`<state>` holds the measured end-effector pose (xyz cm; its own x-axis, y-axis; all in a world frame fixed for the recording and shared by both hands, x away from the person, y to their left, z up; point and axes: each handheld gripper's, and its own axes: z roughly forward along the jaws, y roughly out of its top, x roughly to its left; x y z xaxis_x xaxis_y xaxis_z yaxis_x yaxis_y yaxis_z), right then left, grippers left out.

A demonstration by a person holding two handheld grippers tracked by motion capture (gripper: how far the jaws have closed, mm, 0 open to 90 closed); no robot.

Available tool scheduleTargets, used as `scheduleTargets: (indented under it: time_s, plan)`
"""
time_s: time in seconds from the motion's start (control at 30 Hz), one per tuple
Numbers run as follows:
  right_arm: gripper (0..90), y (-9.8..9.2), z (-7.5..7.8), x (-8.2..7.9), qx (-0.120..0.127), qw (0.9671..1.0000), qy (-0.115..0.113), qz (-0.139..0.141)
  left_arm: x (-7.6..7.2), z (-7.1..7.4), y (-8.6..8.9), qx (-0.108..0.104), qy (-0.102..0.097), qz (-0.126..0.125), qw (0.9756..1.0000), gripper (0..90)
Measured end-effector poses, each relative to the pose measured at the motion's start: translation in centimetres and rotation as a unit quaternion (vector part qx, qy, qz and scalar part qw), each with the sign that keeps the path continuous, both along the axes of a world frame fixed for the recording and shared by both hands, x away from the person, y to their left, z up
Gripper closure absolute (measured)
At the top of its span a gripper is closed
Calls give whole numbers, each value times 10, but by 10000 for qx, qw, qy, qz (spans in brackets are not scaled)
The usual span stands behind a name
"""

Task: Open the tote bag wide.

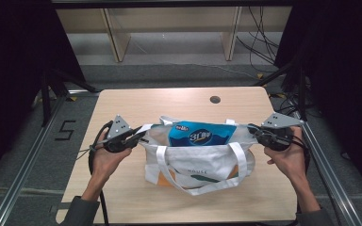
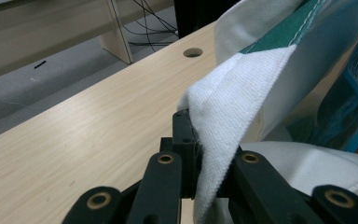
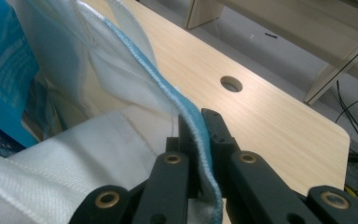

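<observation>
A white canvas tote bag (image 1: 198,165) stands in the middle of the light wooden table (image 1: 169,101), its mouth stretched wide between my two grippers. A blue packet (image 1: 200,133) with white lettering stands inside it. My left gripper (image 1: 139,136) is shut on the bag's left rim; in the left gripper view the thick white hem (image 2: 228,116) is pinched between its jaws (image 2: 196,140). My right gripper (image 1: 255,132) is shut on the bag's right rim, and the right gripper view shows the blue-edged fabric (image 3: 186,112) clamped between its jaws (image 3: 200,128). The bag's white handles (image 1: 202,186) hang down its front.
A round cable hole (image 1: 215,100) sits near the table's far edge. Beyond the table are wooden shelf legs (image 1: 115,37) and loose cables (image 1: 259,33) on the floor. Metal frame rails (image 1: 28,160) run along both sides of the table.
</observation>
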<state>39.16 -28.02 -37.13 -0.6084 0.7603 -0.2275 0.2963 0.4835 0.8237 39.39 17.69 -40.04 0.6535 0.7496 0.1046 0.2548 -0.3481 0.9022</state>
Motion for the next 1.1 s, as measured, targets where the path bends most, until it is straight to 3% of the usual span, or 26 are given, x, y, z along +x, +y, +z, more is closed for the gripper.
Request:
scheduleTargets:
  time_s: [0.03, 0.3, 0.33, 0.4, 0.43, 0.47, 0.5, 0.6, 0.63, 0.67, 0.7, 0.73, 0.77, 0.8, 0.9, 0.97, 1.0, 1.03, 1.07, 1.1]
  plan:
    - [881, 0, -3, 0, 16, 10000, 27, -26, 2, -2, 1, 48, -73, -61, 9999, 843]
    - [881, -3, -27, 1, -52, 9997, 223, -77, 5, -22, -2, 253, 106, -131, 9995, 846]
    - [881, -2, -29, 2, -43, 9997, 234, -89, 5, -26, -3, 217, 177, -105, 9996, 846]
    - [881, -1, -34, 2, -115, 9995, 293, -99, 8, -33, -3, 363, 265, -126, 9989, 847]
    - [881, 0, -37, 2, -201, 9992, 339, -59, 9, -39, -4, 310, 341, -88, 9989, 848]
    - [881, 2, -39, 2, -167, 9991, 393, -86, 10, -44, -2, 450, 362, -128, 9983, 848]
    - [881, 4, -43, 1, -185, 9987, 461, -57, 10, -47, -3, 387, 449, -61, 9982, 848]
    - [881, 5, -47, 0, -236, 9988, 433, -60, 13, -58, -3, 668, 544, -228, 9960, 847]
    - [881, 4, -48, 1, -294, 9987, 422, 7, 11, -64, -6, 582, 701, -209, 9956, 847]
    - [881, 4, -49, 1, -330, 9985, 435, -13, 10, -71, -9, 632, 779, -235, 9947, 847]
    - [881, 4, -50, 1, -333, 9985, 442, -5, 11, -76, -10, 857, 763, -347, 9928, 848]
    - [881, 6, -53, -1, -274, 9982, 519, -71, 8, -86, -16, 763, 973, -335, 9918, 848]
    - [881, 5, -55, 0, -326, 9981, 514, -14, 8, -89, -18, 796, 1035, -369, 9908, 848]
    - [881, 6, -57, -1, -312, 9978, 578, -50, 8, -91, -18, 895, 1071, -437, 9893, 847]
    - [881, 4, -64, 1, -418, 9973, 597, 27, 7, -92, -20, 823, 1080, -399, 9899, 847]
    - [881, 5, -68, 0, -357, 9969, 704, -3, 8, -92, -18, 1003, 957, -484, 9892, 847]
    - [881, 5, -69, -1, -364, 9961, 798, -3, 6, -94, -20, 903, 1021, -417, 9898, 847]
    - [881, 6, -72, -1, -350, 9964, 772, -3, 6, -94, -20, 986, 1061, -450, 9884, 848]
    - [881, 5, -74, -1, -369, 9957, 855, 12, 5, -95, -22, 924, 1033, -419, 9895, 848]
    - [881, 6, -76, 0, -379, 9955, 866, 31, 5, -94, -21, 1033, 1023, -457, 9883, 848]
